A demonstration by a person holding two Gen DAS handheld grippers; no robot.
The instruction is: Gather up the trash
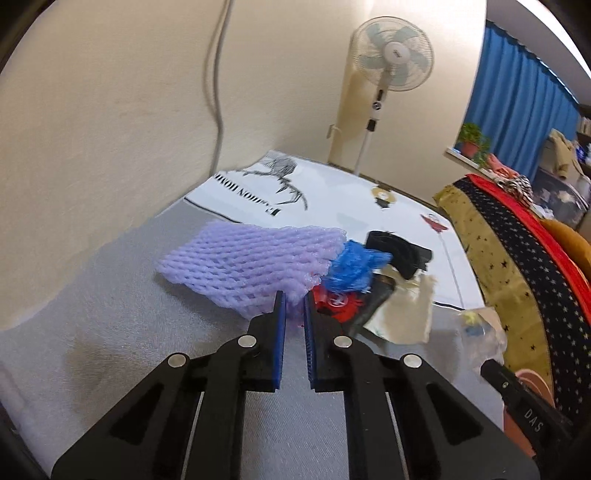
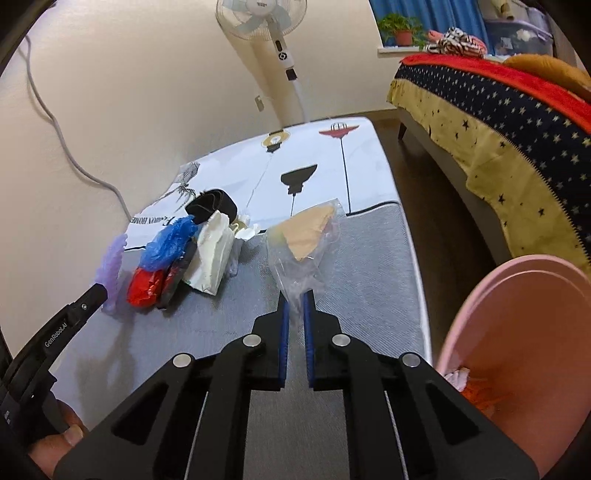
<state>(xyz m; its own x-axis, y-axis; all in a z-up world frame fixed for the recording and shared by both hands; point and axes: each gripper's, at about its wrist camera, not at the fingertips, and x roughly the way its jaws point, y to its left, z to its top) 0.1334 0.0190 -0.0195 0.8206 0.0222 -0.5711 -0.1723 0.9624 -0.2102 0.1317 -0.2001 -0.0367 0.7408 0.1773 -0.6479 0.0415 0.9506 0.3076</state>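
The lilac foam net (image 1: 243, 266) is soft, matt mesh. The clear bag (image 2: 303, 251) is thin, glossy plastic film, crinkled. The blue bag (image 2: 168, 242) is crumpled plastic too. The surface (image 2: 369, 280) wears grey, finely ribbed cloth. The pink bin (image 2: 517, 332) is smooth plastic. Each claw (image 1: 294, 306) is matt black plastic with ridged blue pads and shiny metal pins.

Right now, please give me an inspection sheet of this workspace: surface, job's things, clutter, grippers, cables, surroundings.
Surface: grey table with a printed white mat at the far end.
Job's things: purple foam net; clear plastic bag with something tan inside; pink bin beside the table, some trash already in it.
Clutter: blue plastic, red wrapper, white paper bag, black item in one pile.
Grippers: left gripper shut on the foam net; right gripper shut on the plastic bag.
Cables: grey cable down the wall.
Surroundings: standing fan, bed with star blanket, blue curtain, potted plant.
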